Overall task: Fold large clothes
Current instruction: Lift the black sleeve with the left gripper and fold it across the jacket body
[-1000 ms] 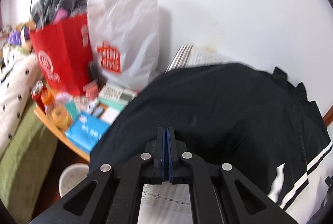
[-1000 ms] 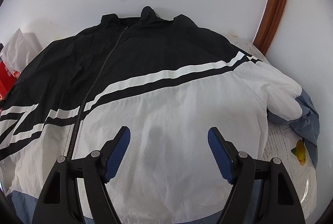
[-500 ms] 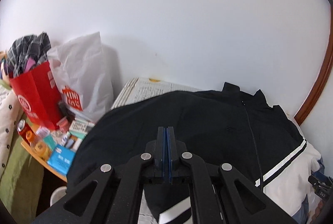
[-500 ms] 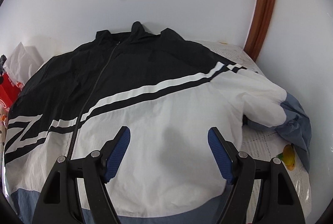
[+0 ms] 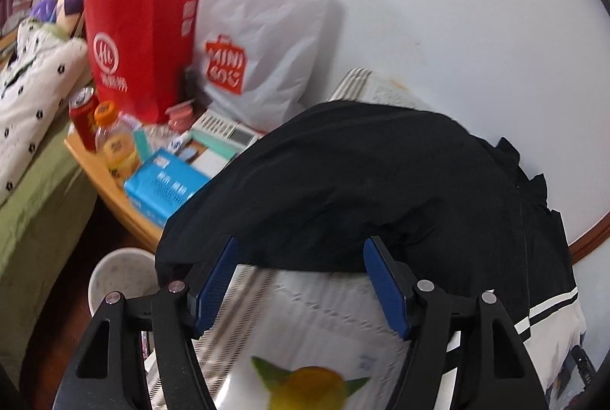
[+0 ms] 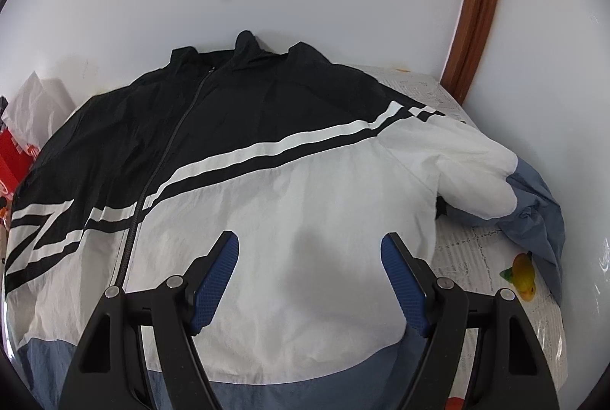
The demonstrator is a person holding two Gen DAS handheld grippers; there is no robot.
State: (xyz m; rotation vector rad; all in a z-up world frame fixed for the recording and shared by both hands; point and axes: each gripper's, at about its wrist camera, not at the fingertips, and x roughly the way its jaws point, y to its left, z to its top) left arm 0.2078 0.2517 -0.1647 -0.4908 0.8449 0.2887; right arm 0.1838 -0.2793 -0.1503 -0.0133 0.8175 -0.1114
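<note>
A black, white and blue zip jacket (image 6: 289,181) lies front up on a table, collar toward the wall. Its right sleeve (image 6: 511,189) is bent along the right side. My right gripper (image 6: 309,246) is open and empty above the white front panel. In the left wrist view the jacket's black left shoulder and sleeve (image 5: 354,189) lie folded over, and my left gripper (image 5: 300,253) is open and empty just in front of the black fold's edge.
A white patterned tablecloth (image 5: 305,318) covers the table. A yellow fruit print (image 6: 523,276) shows by the right sleeve. At the left stand a red bag (image 5: 141,48), a white bag (image 5: 263,40), a side table with bottles and boxes (image 5: 160,177), and a white bin (image 5: 122,280) below.
My left gripper was shut and has opened, and it has swung down and left to the black fold's edge. My right gripper has stayed open over the jacket's front with little movement.
</note>
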